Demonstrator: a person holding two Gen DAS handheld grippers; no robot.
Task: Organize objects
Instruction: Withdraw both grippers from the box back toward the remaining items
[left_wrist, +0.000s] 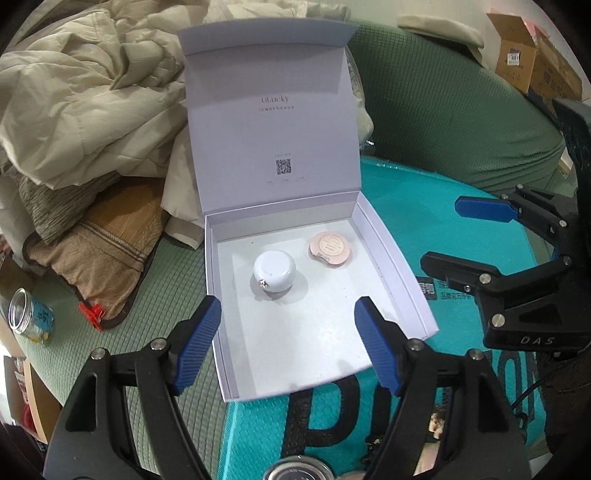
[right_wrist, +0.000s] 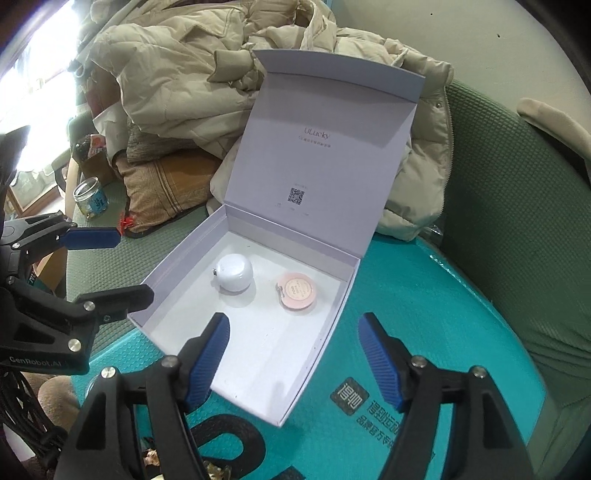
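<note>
Left wrist view: one white box is seen with lid upright, set on a teal mat. Two items are counted inside: one white round case at centre, one pink round case at its 2 o'clock, apart. The left tongs are held apart over the box's near edge, nothing between. The right tongs are seen at 3 o'clock, spread, empty. One glass jar lies at 9 o'clock.

Right wrist view: the same box holds both cases. The right tongs are apart, empty; the left tongs at 9 o'clock are apart. One beige jacket is piled behind.
</note>
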